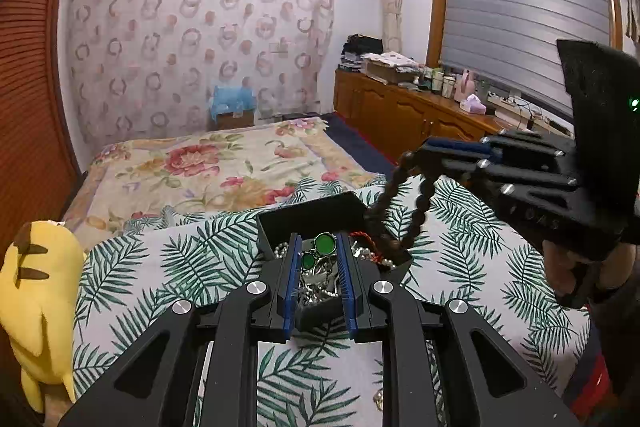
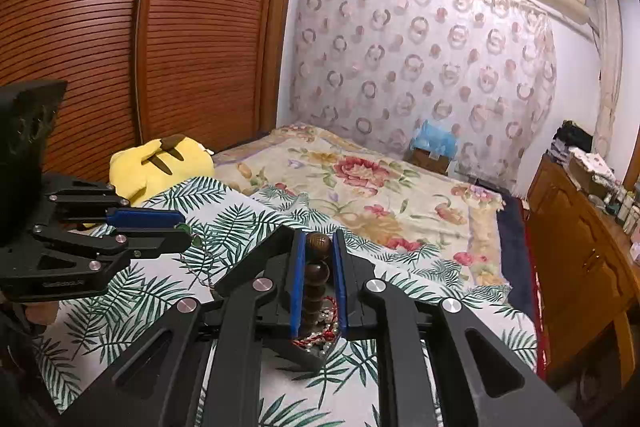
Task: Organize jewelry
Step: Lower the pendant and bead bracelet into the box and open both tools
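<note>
My right gripper (image 2: 318, 247) is clamped on a dark wooden bead strand (image 1: 400, 211) — in its own view the top bead sits pinched between the blue pads (image 2: 298, 279). From the left camera the strand hangs in a loop from that gripper (image 1: 430, 149) down into the black jewelry box (image 1: 312, 215), which rests on the palm-leaf sheet (image 1: 160, 267). My left gripper (image 1: 318, 267) sits low over the box with its fingers parted, green-stone earrings (image 1: 318, 249) lying between them (gripped or merely beneath, I cannot tell). Pearl beads (image 1: 280, 249) and a red cord (image 1: 362, 237) fill the box. A yellow plush toy (image 1: 36, 291) sits at the sheet's left edge.
</note>
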The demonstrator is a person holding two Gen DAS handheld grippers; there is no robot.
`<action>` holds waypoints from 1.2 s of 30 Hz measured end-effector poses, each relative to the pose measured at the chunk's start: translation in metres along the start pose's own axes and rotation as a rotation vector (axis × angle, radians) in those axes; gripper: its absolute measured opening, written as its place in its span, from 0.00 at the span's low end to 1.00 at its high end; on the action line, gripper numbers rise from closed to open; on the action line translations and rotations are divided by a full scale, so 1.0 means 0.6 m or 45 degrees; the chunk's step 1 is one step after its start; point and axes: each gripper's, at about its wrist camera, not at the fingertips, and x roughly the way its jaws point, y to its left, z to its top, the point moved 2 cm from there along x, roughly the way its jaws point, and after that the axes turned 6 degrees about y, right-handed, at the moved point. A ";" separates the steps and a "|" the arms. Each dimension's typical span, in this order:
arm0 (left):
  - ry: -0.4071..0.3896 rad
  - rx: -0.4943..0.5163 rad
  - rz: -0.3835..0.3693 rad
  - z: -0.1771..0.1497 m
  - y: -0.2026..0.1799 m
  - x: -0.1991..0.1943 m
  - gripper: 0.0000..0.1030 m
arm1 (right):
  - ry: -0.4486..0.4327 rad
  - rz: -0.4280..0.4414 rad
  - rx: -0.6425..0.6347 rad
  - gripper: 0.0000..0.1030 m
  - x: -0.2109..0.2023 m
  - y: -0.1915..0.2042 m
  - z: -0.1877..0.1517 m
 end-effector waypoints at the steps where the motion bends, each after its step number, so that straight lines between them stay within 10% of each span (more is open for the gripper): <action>1: 0.002 -0.002 -0.001 0.002 0.001 0.004 0.16 | 0.013 0.000 -0.002 0.15 0.009 0.002 -0.003; 25: 0.091 -0.009 0.020 0.045 -0.015 0.110 0.17 | 0.181 0.063 0.132 0.21 0.064 -0.008 -0.100; 30: 0.089 -0.001 0.029 0.038 -0.018 0.106 0.38 | 0.177 0.079 0.135 0.21 0.051 -0.001 -0.119; 36: 0.087 0.013 0.026 0.015 -0.020 0.081 0.38 | 0.197 0.120 0.139 0.21 0.042 0.018 -0.147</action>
